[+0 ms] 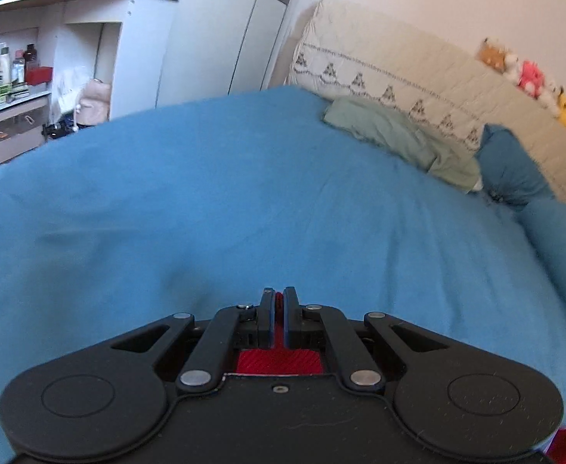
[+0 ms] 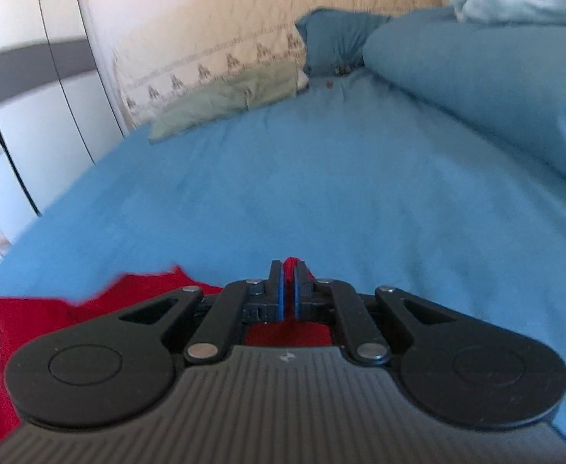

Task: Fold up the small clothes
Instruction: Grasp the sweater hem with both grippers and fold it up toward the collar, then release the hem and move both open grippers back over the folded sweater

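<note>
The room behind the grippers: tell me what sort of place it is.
Most likely a bedroom. A bed under a blue sheet fills the view, with a cream patterned pillow and plush toys along the wall, and a white wardrobe beside it.

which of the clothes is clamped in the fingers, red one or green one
The red garment: both grippers are shut on it. The pale green garment lies untouched at the far side of the bed, against the cream quilt.

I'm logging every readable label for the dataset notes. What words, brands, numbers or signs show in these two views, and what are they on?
No text can be read in either view.
Bottles and boxes on the shelf: labels too small and blurred.
Small pale mark on the right claw housing: a logo, not legible.
Cream quilt: stitched pattern only, no words.
</note>
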Demonstrator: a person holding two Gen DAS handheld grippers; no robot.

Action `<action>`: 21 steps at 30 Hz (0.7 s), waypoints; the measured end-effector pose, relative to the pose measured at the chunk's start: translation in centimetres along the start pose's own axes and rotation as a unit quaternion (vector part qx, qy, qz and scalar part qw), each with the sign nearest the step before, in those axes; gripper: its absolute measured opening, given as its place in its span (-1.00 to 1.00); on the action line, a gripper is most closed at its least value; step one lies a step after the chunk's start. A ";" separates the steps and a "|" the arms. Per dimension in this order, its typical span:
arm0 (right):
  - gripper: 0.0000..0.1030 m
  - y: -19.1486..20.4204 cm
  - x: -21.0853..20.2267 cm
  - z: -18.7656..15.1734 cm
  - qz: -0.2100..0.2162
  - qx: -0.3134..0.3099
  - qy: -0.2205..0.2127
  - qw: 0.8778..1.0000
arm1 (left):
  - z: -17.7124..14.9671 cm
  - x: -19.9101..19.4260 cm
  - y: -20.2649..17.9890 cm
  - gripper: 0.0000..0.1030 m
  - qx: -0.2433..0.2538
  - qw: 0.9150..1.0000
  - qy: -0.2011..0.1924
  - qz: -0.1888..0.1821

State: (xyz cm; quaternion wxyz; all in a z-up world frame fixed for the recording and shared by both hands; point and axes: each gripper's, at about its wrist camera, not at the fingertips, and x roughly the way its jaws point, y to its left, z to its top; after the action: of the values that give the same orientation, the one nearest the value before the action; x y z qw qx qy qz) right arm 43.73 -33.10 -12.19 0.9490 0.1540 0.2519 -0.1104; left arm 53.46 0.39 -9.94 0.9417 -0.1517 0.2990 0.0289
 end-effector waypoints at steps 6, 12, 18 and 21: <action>-0.62 -0.6 3.5 0.4 -0.003 -0.006 0.019 1.000 | 0.5 2.7 -0.8 -0.93 0.008 1.000 0.011 0.023; -0.61 -0.3 6.2 1.6 -0.024 0.004 0.044 0.999 | 1.0 5.4 -2.0 -0.92 0.013 0.998 0.039 0.047; 0.66 0.2 5.5 2.4 -0.041 -0.011 0.035 0.998 | 1.2 3.9 -2.7 0.58 0.038 0.998 0.024 0.053; 0.68 0.7 2.7 3.1 -0.033 -0.041 0.024 0.998 | 1.5 0.4 -3.7 0.63 0.102 0.994 -0.001 0.044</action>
State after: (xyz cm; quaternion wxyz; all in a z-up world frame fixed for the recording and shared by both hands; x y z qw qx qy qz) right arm 47.62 -33.85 -10.88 0.9441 0.1096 0.2837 -0.1272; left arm 55.13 -2.70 -8.01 0.9504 -0.0418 0.3056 0.0397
